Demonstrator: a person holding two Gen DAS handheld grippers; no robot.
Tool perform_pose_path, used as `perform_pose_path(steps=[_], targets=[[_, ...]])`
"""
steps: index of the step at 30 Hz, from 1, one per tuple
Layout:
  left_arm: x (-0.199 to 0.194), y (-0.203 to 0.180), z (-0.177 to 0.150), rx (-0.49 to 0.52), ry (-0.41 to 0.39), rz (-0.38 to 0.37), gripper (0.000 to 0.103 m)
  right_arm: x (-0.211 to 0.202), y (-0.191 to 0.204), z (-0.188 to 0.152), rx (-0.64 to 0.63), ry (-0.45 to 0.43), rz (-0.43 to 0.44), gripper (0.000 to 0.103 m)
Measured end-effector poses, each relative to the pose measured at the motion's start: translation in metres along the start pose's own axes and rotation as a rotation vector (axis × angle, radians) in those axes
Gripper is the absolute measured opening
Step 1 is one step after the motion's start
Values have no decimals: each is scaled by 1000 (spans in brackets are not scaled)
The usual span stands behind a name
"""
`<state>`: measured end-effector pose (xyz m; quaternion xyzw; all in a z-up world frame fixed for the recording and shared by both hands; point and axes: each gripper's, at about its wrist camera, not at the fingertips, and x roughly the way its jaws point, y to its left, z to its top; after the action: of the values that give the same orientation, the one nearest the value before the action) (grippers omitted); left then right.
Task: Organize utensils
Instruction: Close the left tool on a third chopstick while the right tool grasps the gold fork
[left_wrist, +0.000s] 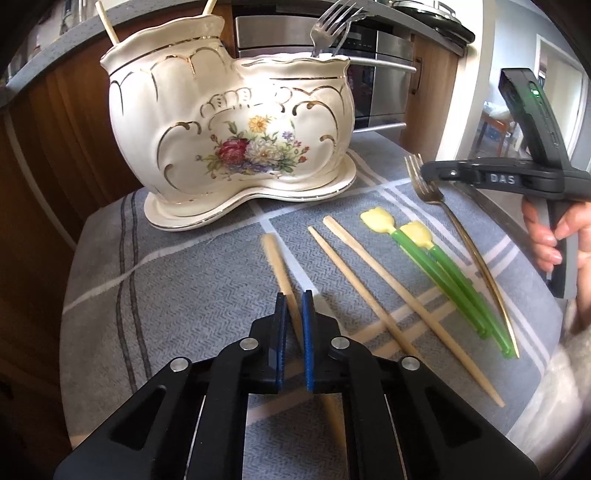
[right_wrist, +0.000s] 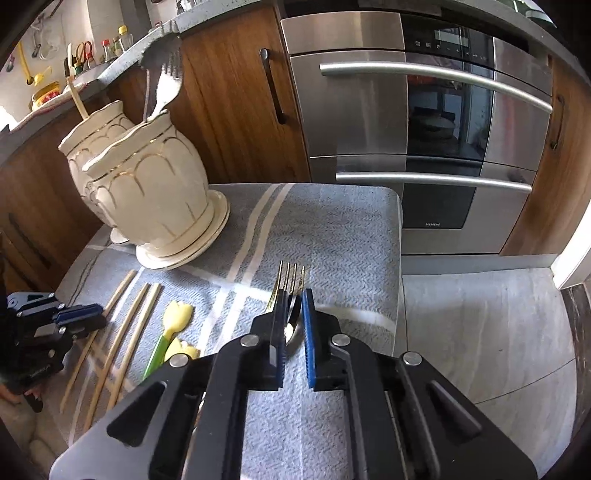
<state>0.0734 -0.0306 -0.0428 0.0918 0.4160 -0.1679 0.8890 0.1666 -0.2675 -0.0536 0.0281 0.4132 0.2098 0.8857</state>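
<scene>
A cream floral ceramic holder (left_wrist: 236, 129) stands at the back of the grey cloth (left_wrist: 177, 280); it also shows in the right wrist view (right_wrist: 147, 184). It holds forks (left_wrist: 332, 26) and chopsticks (left_wrist: 107, 22). My left gripper (left_wrist: 293, 306) is closed around a wooden chopstick (left_wrist: 282, 273) that lies on the cloth. Two more chopsticks (left_wrist: 373, 291) and two green-and-yellow tulip utensils (left_wrist: 436, 269) lie to its right. My right gripper (right_wrist: 293, 306) is closed around the neck of a gold fork (right_wrist: 290, 284), whose tines point away; the fork also shows in the left wrist view (left_wrist: 461, 236).
A steel oven (right_wrist: 424, 140) and wooden cabinets (right_wrist: 236, 103) stand behind the cloth-covered surface. The surface ends at the right (right_wrist: 397, 236) above a grey tiled floor (right_wrist: 487, 332). A worktop with bottles (right_wrist: 110, 44) runs at the back left.
</scene>
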Motion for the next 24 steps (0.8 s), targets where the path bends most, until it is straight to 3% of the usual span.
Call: perform_pose_path(steps=[6,10,13,16,18,19,23,24], targets=[[-4,-1,-5,39,21,-1,8,-4,-9,-10,30,47,45,6],[-7,-1,-7,32,32,-12,9,0,-12,-7,38,38,55,14],[-8,-1,-9,34,28,-14,10,5,-7,-2,20,30,54,32],[-7,-3,-8,26,21,-16,11,11,-5,2,20,30,74,32],[-6,-4,-8,34,14,-7,11,11,0,2,-5,29,56,30],[-6,-5,-8,44,8,2,11,12,1,2,-7,31,55,20],[-4,-6,-6,47,-1,11,7,1,2,2,-1,1,70,3],[-4,-5,-6,42,-3,8,7,-3,3,1,4,-12,59,3]])
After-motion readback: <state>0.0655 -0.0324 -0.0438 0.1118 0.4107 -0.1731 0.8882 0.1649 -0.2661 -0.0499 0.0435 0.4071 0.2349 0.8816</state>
